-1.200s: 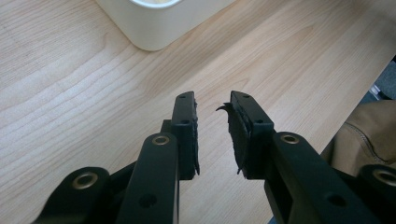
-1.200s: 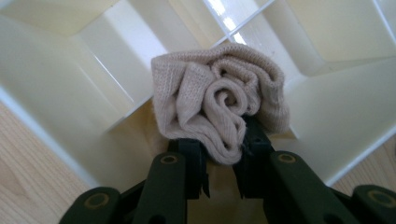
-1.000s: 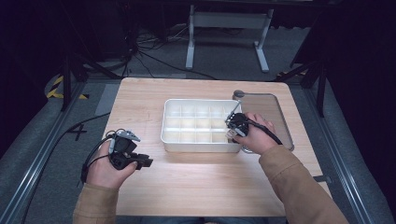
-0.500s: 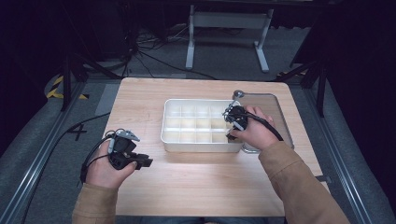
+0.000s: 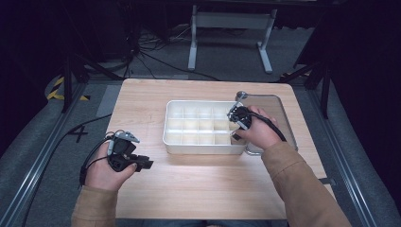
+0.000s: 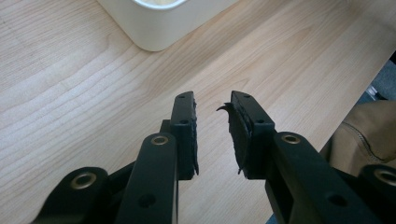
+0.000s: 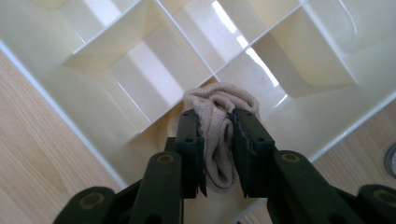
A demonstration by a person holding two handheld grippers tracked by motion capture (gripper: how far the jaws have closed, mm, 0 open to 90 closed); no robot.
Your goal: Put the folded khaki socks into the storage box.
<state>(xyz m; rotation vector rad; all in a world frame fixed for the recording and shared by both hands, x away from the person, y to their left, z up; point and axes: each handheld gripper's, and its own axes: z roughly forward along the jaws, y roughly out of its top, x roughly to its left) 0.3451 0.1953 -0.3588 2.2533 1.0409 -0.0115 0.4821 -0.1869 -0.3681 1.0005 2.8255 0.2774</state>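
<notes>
Right gripper (image 7: 215, 140) jaws just closing, pinching a beige cloth (image 7: 219, 116) over the white divided box's (image 5: 177, 142) right front corner, left gripper (image 6: 212, 135) open and empty above bare desk (image 5: 208, 184) near its front left edge

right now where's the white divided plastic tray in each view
High view: the white divided plastic tray sits mid-table, right claw reaching into its near right end.
Left gripper view: one rounded corner at the top edge.
Right gripper view: compartments spread behind the claw.
Shared landmark: the light wooden tabletop.
</notes>
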